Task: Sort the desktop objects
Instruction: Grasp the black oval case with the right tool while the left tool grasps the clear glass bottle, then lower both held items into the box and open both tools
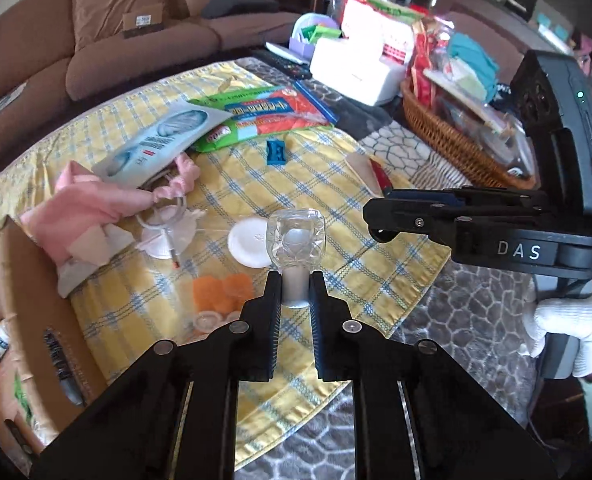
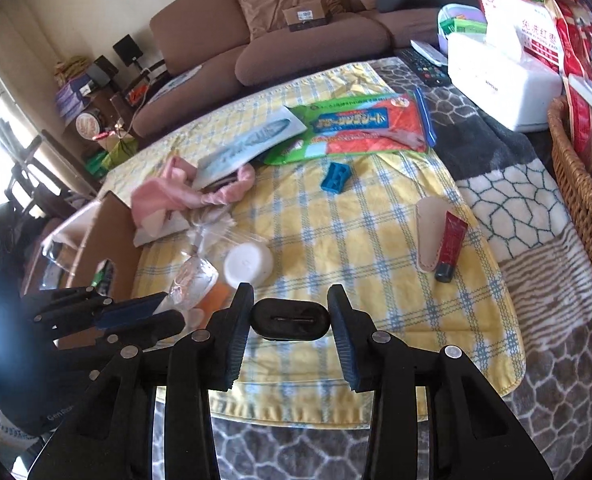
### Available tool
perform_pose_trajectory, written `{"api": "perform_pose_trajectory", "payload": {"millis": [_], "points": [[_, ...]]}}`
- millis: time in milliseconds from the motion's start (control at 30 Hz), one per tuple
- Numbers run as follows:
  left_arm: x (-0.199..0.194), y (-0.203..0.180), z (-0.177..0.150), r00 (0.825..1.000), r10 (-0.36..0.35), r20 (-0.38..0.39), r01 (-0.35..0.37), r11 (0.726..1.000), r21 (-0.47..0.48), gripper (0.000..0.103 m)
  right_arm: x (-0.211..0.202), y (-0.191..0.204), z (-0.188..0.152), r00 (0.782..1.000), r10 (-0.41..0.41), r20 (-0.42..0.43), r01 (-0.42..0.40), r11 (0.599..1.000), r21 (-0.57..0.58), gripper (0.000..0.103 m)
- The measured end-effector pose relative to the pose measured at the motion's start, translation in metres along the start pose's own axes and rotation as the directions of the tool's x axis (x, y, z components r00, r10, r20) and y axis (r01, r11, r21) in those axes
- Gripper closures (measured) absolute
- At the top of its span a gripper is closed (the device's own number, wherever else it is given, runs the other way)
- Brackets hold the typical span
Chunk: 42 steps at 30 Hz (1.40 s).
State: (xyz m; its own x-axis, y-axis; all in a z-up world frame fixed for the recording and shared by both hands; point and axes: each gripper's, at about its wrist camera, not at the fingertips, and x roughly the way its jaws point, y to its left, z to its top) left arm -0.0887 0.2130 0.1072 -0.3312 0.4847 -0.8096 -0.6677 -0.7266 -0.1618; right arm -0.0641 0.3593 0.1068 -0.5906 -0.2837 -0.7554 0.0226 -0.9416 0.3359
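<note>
Left gripper point(image 1: 295, 292) clamps the silver neck of a clear glass bottle point(image 1: 296, 236) above the yellow checked cloth point(image 1: 315, 200). Right gripper point(image 2: 290, 320) grips a black oval object point(image 2: 290, 319).

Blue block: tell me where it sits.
The blue block lies on the yellow checked cloth mid-table in the right wrist view, just below the green-and-orange packet, right of the pink cloth.

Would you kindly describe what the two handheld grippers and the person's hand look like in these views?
Both grippers, left gripper and right gripper, are matte black plastic linkages with silver pivot rivets and blue ribbed finger pads. The right one's body bears white "DAS" lettering and a green indicator light. A white knit glove covers the hand.
</note>
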Motion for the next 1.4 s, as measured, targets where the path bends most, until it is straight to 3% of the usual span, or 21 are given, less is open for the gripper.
{"api": "perform_pose_trajectory", "payload": {"millis": [167,333,500,667,867,967,1033,1100,1233,1400], "points": [[-0.09,0.047,-0.014,0.997,0.041,0.058,-0.04,0.999,-0.025,0.09,-0.027,0.067,0.012,0.996,0.083,0.036,-0.081,0.994,-0.068,0.064],[-0.159,0.119,-0.054,0.987,0.144,0.076,-0.136,0.985,-0.109,0.09,-0.027,0.163,0.018,0.987,0.163,0.008,-0.159,0.97,-0.182,0.064],[-0.202,0.185,-0.102,0.977,0.196,0.087,-0.172,0.958,-0.229,0.09,0.014,0.256,0.01,0.979,0.189,-0.083,-0.204,0.939,-0.276,0.064],[-0.216,0.226,-0.134,0.976,0.204,0.081,-0.174,0.944,-0.282,0.09,0.079,0.318,-0.004,0.97,0.15,-0.189,-0.203,0.93,-0.307,0.064],[-0.217,0.254,-0.153,0.981,0.172,0.094,-0.134,0.937,-0.322,0.09,0.146,0.359,-0.013,0.955,0.064,-0.291,-0.162,0.931,-0.327,0.064],[-0.214,0.261,-0.156,0.983,0.157,0.1,-0.115,0.935,-0.335,0.09,0.17,0.367,-0.011,0.948,0.061,-0.312,-0.157,0.943,-0.294,0.063],[-0.211,0.266,-0.157,0.983,0.155,0.095,-0.114,0.933,-0.34,0.09,0.181,0.371,-0.008,0.948,0.016,-0.319,-0.116,0.948,-0.297,0.054],[-0.208,0.271,-0.157,0.985,0.148,0.093,-0.107,0.931,-0.349,0.09,0.181,0.371,-0.006,0.956,-0.007,-0.294,-0.085,0.951,-0.298,0.049],[-0.2,0.279,-0.149,0.987,0.151,0.06,-0.122,0.932,-0.341,0.09,0.16,0.365,0.0,0.968,0.046,-0.245,-0.117,0.952,-0.283,0.048],[-0.178,0.278,-0.127,0.98,0.176,-0.093,-0.194,0.95,-0.247,0.09,0.126,0.357,0.005,0.978,0.057,-0.2,-0.12,0.94,-0.318,0.042]]}}
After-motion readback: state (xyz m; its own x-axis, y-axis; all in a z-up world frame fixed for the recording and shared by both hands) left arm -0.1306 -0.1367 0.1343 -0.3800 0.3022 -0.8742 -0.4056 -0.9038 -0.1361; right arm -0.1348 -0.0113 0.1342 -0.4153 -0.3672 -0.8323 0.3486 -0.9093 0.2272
